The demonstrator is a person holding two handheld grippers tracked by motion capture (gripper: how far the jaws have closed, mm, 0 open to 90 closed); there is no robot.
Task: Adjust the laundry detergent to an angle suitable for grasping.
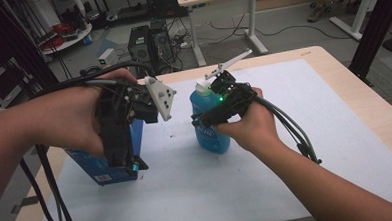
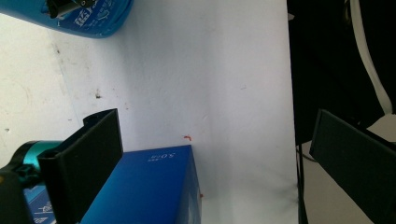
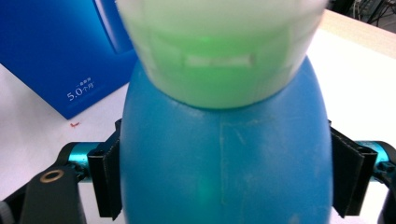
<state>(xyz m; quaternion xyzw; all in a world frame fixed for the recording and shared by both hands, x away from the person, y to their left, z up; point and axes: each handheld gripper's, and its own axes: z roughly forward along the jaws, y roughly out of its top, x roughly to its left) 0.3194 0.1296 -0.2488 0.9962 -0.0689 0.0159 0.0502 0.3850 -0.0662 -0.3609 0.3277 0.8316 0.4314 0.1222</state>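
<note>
Standing just beside the blue bottle (image 1: pixel 210 125), a blue box (image 1: pixel 109 167)

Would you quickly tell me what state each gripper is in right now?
Left gripper: open, jaws wide, one beside the blue box, not gripping it.
Right gripper: closed on the blue bottle.

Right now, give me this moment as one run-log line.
right gripper: jaws against both sides of blue bottle | left gripper: open above blue box | bottle upright on white mat
</note>
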